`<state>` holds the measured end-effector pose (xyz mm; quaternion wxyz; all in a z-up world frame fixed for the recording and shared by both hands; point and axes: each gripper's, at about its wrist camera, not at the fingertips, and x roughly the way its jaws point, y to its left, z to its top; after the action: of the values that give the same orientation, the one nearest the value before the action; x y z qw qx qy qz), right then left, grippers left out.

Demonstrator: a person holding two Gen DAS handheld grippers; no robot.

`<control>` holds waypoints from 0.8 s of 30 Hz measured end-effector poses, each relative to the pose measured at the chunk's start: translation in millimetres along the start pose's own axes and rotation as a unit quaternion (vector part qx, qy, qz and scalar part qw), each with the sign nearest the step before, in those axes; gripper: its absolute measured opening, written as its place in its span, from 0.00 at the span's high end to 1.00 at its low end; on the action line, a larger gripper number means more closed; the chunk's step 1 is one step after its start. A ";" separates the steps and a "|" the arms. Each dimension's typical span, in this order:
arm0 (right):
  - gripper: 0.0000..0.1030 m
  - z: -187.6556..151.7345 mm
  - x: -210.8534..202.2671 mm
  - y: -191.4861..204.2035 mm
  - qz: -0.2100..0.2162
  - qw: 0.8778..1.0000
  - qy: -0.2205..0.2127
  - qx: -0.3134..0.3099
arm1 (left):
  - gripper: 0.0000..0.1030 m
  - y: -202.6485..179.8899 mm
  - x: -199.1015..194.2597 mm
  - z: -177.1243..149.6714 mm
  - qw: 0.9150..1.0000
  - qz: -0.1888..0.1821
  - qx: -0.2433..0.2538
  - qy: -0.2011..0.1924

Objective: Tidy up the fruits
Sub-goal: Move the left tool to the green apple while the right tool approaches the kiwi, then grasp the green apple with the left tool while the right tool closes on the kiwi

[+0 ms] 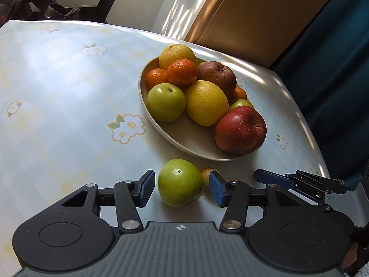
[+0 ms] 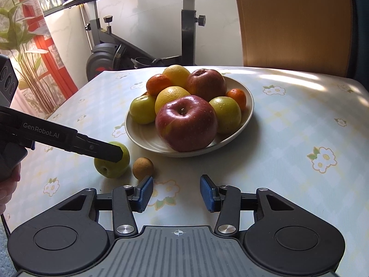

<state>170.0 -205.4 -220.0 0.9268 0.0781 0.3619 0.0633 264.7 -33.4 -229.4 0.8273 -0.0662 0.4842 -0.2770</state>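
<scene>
We bring the left hand-held gripper (image 1: 182,188) down around a green apple (image 1: 180,185) that sits loose on the counter (image 1: 57,92), just short of the bowl (image 1: 184,138); its blue pads stand apart on either side of the fruit and do not appear to press on it, a straddle that we read as lining up a grasp before closing. A small brown fruit (image 2: 143,168) lies just beside the apple, between it and our right hand-held gripper (image 2: 176,192), whose jaws are apart with nothing but the flowered cloth between them, apparently waiting its turn near that second stray. The bowl already carries the rest: a big red apple (image 2: 186,123) at its near rim, two yellow citrus, mandarins, green apples and a darker apple heaped behind, with bare floor left only along its near left side. We judge the two strays are the last to be gathered, and the heap leaves little settled room, so a rounded fruit set on top could roll off
</scene>
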 end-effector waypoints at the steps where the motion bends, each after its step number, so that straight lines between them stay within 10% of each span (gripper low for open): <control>1: 0.59 -0.2 0.2 0.6 0.001 1.000 0.001 0.000 | 0.48 -0.5 0.8 -0.9 1.000 0.001 0.000 0.002; 24: 0.67 6.5 23.6 36.3 0.026 1.000 -0.010 -0.006 | 0.53 44.3 -66.8 -25.0 0.989 0.117 -0.039 -0.079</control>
<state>189.4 -166.3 -223.9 0.9289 0.0827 0.3500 0.0888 236.0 42.6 -208.1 0.8864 -0.0632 0.4325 -0.1528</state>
